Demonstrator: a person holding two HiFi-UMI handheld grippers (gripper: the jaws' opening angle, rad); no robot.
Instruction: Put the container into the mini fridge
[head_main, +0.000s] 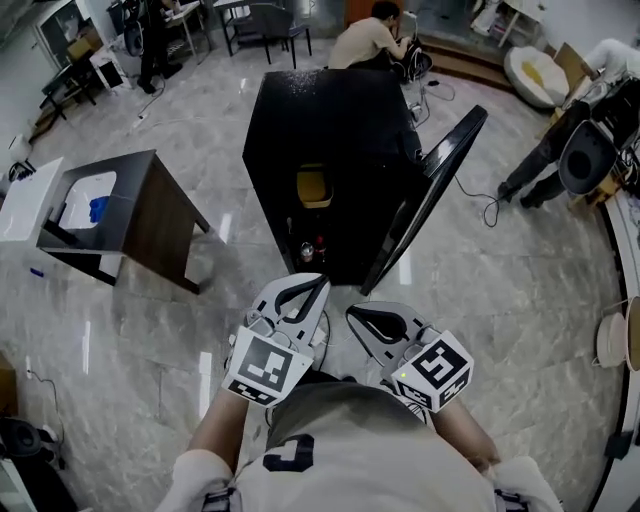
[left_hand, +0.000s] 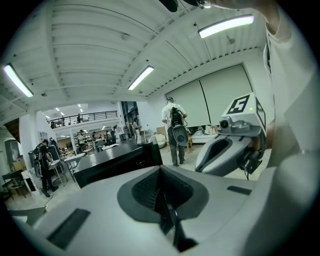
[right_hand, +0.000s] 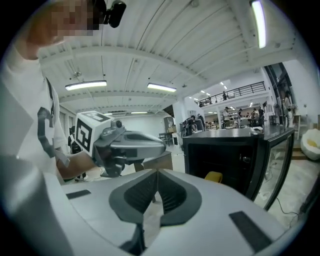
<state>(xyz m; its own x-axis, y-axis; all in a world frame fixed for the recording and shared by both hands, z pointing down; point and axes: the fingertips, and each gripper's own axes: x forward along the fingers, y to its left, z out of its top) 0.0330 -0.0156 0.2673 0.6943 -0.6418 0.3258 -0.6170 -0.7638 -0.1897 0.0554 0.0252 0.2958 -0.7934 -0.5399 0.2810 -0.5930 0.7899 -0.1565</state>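
The black mini fridge (head_main: 330, 120) stands on the marble floor with its door (head_main: 432, 188) swung open to the right. A yellow container (head_main: 314, 186) sits inside on a shelf and also shows in the right gripper view (right_hand: 213, 176). Two small bottles (head_main: 312, 249) stand on the fridge's bottom level. My left gripper (head_main: 318, 283) and right gripper (head_main: 352, 315) are held side by side close to my torso, in front of the fridge and apart from it. Both are shut with nothing between the jaws, as the left gripper view (left_hand: 160, 170) and right gripper view (right_hand: 157, 172) show.
A dark side table (head_main: 140, 215) with a white tray and a blue item stands to the left. A person sits behind the fridge (head_main: 370, 40), another stands at the right (head_main: 560, 150). A cable (head_main: 480, 195) lies on the floor right of the door.
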